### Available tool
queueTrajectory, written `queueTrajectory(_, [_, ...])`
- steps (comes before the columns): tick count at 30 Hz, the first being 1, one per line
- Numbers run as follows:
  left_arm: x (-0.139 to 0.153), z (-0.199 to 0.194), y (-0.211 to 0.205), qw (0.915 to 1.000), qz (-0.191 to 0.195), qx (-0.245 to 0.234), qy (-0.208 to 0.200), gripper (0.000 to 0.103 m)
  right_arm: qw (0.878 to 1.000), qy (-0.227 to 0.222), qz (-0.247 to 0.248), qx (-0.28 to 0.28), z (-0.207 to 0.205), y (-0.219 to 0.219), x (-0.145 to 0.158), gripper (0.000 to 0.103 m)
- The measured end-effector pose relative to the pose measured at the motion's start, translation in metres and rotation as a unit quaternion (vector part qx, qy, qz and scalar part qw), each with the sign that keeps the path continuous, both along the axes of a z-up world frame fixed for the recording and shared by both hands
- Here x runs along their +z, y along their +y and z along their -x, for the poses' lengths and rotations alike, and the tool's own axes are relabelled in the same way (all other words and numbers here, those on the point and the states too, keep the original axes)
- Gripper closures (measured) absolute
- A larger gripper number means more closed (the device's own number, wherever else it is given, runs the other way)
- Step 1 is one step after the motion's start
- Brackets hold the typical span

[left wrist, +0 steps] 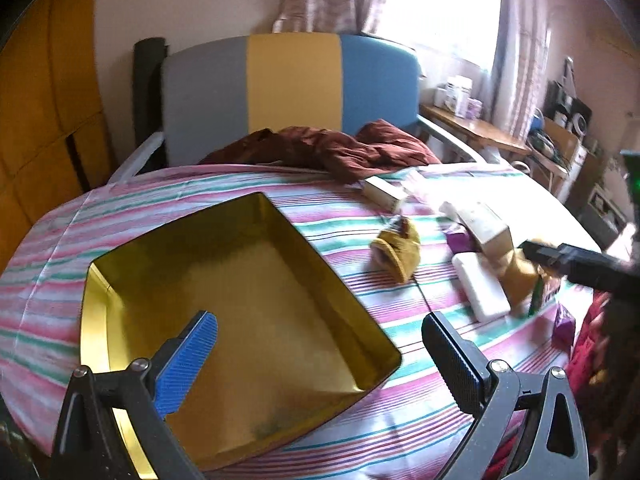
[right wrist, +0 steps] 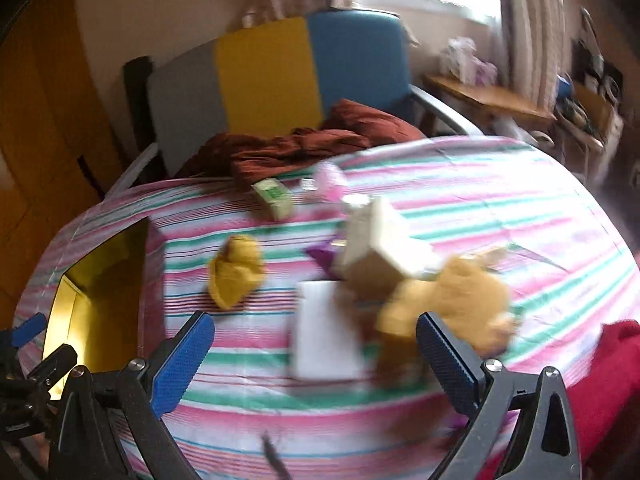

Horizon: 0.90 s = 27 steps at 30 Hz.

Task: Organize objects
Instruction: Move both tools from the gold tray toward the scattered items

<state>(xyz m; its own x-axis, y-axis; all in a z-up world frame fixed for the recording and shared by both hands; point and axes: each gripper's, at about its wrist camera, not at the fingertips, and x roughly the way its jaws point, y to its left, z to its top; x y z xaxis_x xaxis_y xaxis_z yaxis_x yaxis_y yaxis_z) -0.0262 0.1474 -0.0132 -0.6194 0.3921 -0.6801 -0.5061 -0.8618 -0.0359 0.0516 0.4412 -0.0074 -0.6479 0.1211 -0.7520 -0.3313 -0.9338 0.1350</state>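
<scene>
The gold tin [left wrist: 132, 312] is sitting open and empty on the striped cloth [left wrist: 168, 196], and everything else is lying to one side of it or beyond it. The left gripper [left wrist: 320, 356] is hanging over the tin's near end with its jaws spread wide and nothing between them, its blue finger [left wrist: 188, 364] showing against the tin's floor. To the right of the tin, apart from it, a small yellow sock [left wrist: 396, 250] is lying crumpled on the cloth. Further right of the tin a cluster is gathering: a white flat box [left wrist: 482, 290], a cream carton [left wrist: 486, 230] leaning over a purple packet [left wrist: 458, 240], and a tan plush toy [left wrist: 518, 276] touching the white box. The right gripper [right wrist: 316, 354] is hovering just above the white box [right wrist: 324, 336] and the plush toy [right wrist: 452, 304], jaws wide apart and holding nothing; its own view is blurring, so finer detail there cannot be told. Beyond the tin, toward the far edge of the cloth, a long pale box [left wrist: 382, 194] is lying beside a rumpled maroon garment [left wrist: 320, 148]. Behind the garment a chair [left wrist: 292, 88] with grey, yellow and blue panels is standing. A red fabric [right wrist: 616, 380] is showing at the near right, well away from the tin.
</scene>
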Motion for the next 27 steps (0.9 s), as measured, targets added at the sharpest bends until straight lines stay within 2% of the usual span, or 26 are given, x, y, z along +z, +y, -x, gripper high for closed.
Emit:
queueTrajectory(4, [-0.002, -0.003, 0.021, 0.9995, 0.004, -0.032, -0.001, 0.0, 1.0, -0.021, -0.005, -0.018, -0.025, 0.049, 0.007, 0.0])
queueTrajectory(8, [-0.008, -0.007, 0.043, 0.9974, 0.007, -0.07, -0.015, 0.0, 0.997, -0.044, 0.012, -0.06, -0.048, 0.09, 0.003, 0.0])
queueTrajectory(14, [-0.018, -0.013, 0.086, 0.9915, 0.027, -0.124, -0.028, 0.0, 0.995, -0.065, 0.012, -0.077, -0.069, 0.116, -0.001, 0.0])
queueTrajectory(18, [-0.029, -0.014, 0.114, 0.9871, 0.042, -0.15, -0.037, 0.0, 0.995, -0.095, -0.002, -0.041, -0.071, 0.12, -0.004, 0.0])
queueTrajectory(21, [-0.038, -0.012, 0.134, 0.9843, 0.051, -0.163, -0.045, 0.0, 0.992, -0.128, -0.003, 0.017, -0.063, 0.115, -0.009, 0.004])
queueTrajectory(23, [-0.044, -0.01, 0.147, 0.9828, 0.056, -0.169, -0.049, 0.0, 0.983, -0.165, -0.008, 0.08, -0.05, 0.102, -0.016, 0.013])
queueTrajectory(27, [-0.056, -0.004, 0.166, 0.9807, 0.059, -0.176, -0.06, 0.001, 0.96, -0.233, -0.017, 0.152, -0.025, 0.082, -0.036, 0.023])
